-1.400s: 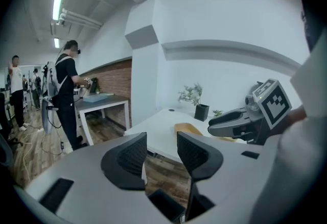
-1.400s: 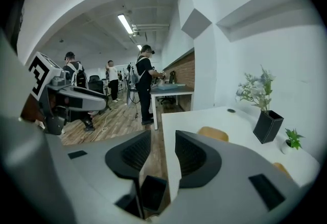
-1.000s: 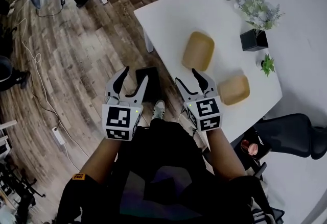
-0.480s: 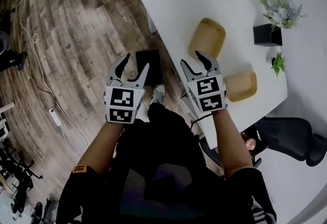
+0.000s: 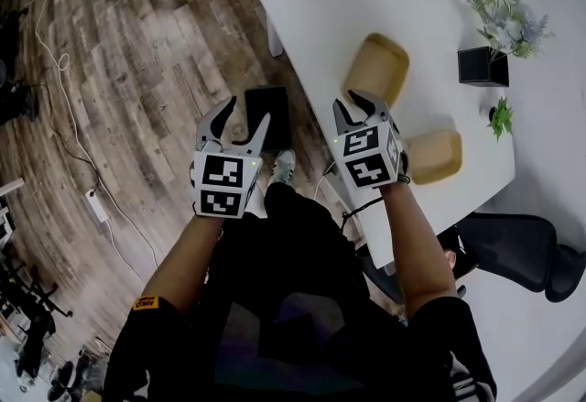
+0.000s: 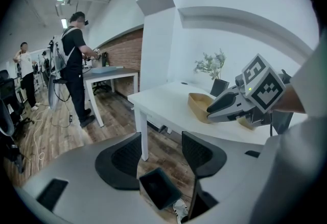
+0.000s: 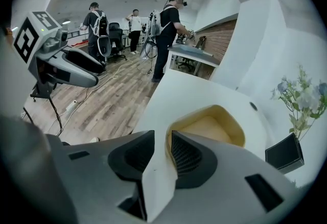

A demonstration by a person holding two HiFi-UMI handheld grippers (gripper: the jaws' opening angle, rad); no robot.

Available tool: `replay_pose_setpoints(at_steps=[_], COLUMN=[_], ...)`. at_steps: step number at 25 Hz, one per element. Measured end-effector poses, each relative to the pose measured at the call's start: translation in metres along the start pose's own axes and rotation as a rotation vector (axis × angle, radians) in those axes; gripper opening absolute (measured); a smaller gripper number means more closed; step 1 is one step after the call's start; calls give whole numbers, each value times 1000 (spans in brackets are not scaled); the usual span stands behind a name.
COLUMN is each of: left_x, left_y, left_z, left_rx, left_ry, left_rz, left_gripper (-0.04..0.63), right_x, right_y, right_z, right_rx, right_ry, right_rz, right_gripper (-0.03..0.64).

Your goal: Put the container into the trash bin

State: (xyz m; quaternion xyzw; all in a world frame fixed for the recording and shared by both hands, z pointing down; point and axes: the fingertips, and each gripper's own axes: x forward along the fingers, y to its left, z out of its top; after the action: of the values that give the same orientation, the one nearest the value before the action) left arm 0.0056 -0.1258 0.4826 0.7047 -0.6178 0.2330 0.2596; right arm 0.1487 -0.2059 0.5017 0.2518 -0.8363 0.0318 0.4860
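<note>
A tan oval container [image 5: 380, 66] lies on the white table [image 5: 330, 16], also visible in the right gripper view [image 7: 209, 126]. My right gripper [image 5: 352, 101] is at its near end. Its jaws are closing with the container's near rim [image 7: 167, 136] between them, beside the right pad; the left pad is still clear of it. The black trash bin [image 5: 265, 107] stands on the wood floor beside the table. My left gripper [image 5: 245, 113] hangs open over it with nothing held. The bin [image 6: 161, 187] shows below and between its jaws.
A second tan container [image 5: 438, 156] lies near the table's front right edge. A black pot with flowers [image 5: 482, 68] and a small green plant [image 5: 499, 116] stand at the right. A dark office chair [image 5: 513, 244] is lower right. Cables and a power strip [image 5: 94, 205] lie on the floor.
Both grippers have sunk. The right gripper has reached the nearer end of the container and its jaws have narrowed. The left gripper stays open over the bin.
</note>
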Motion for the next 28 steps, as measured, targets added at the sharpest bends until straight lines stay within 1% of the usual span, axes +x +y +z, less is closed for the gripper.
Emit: replay_pose_setpoints(at_steps=[3, 6, 10, 14, 21, 25, 28], left_x=[-1, -3, -7, -15, -44, -65, -82], left_y=[0, -1, -2, 4, 35, 59, 79], left_z=[-3, -6, -8, -9, -21, -37, -48], left_rx=[-2, -1, -1, -4, -26, -54, -60], left_ry=[6, 9, 3, -10, -28, -28, -22], left_rz=[-5, -11, -17, -13, 24, 53, 77], left_gripper=[233, 233, 233, 233, 233, 233, 233], right_x=[4, 4, 1, -9, -26, -32, -31], right_y=[-1, -3, -1, 12, 64, 104, 138], right_z=[-3, -2, -1, 8, 47, 77, 93], right_rx=[-20, -40, -57, -74, -126, -169, -200], right_ry=[23, 33, 41, 23, -58, -116, -144], right_rz=[-16, -55, -70, -67, -29, 14, 57], right_gripper=[98, 41, 32, 31, 29, 29, 29])
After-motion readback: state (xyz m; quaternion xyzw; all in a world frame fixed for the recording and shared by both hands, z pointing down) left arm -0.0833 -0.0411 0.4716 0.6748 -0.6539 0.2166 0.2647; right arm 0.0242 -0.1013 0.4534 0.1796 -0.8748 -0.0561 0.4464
